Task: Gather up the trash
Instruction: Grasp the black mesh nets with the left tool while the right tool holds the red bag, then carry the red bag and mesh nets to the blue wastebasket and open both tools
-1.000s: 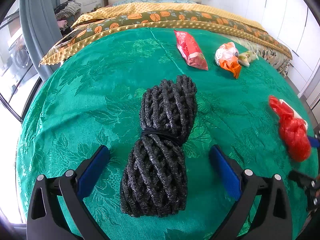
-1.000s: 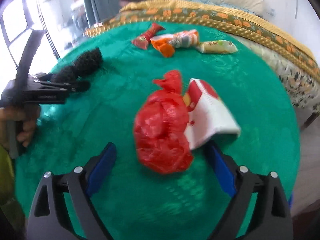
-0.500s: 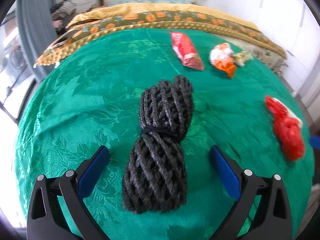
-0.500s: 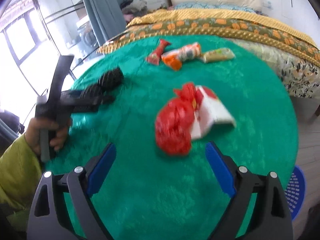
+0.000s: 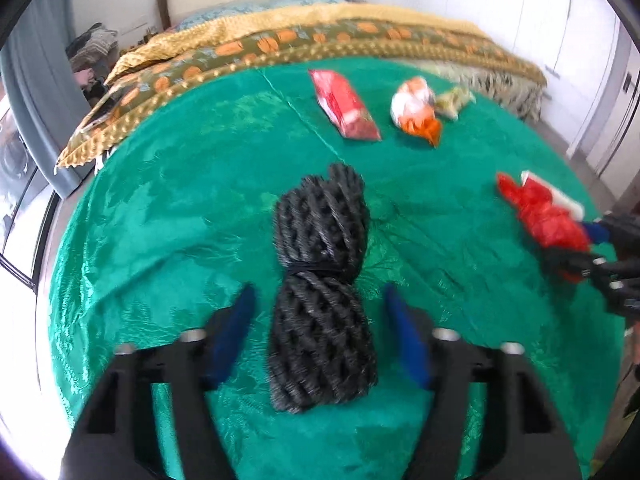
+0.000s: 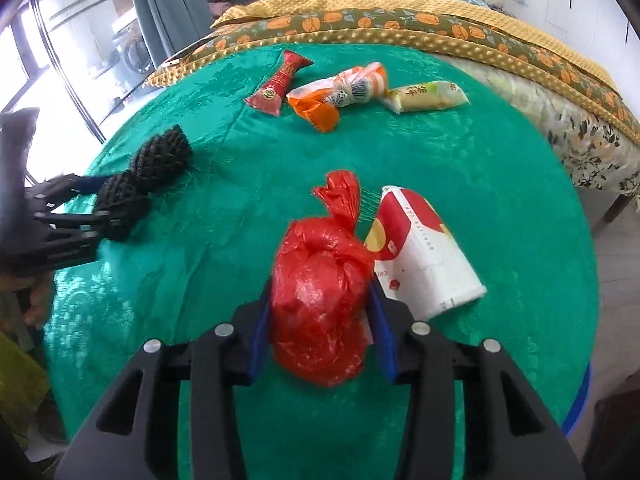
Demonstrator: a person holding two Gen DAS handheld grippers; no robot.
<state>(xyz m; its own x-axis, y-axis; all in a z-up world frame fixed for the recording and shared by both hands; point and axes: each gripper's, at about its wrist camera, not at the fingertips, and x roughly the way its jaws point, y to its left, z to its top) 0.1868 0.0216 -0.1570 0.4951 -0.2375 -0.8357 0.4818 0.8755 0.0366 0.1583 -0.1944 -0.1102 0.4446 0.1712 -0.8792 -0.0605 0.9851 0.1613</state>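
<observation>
Now both tongs narrower than half second ago. Right tongs [image 6: 320, 320] pressed on red bag [image 6: 320, 304], pads touching both sides: grasp looks made, lift likely next. Left tongs [image 5: 320, 336] partly closed around black net bundle [image 5: 320, 292], gaps remain each side. Bundle dead centre, running toward 12 o'clock. White packet [image 6: 424, 256] touching bag at 2 o'clock. Three wrappers far on green bench [image 6: 500, 184], 12 o'clock.

My left camera looks low and close along my fingers [image 5: 244, 320] across the green table [image 5: 168, 208] toward the bed [image 5: 304, 36], with the black bundle [image 5: 320, 292] right in front. My right camera faces the same way from the table's other side, close over the red bag [image 6: 320, 300]. Both views share the table, bundle, bag and far wrappers [image 6: 340, 92].
</observation>
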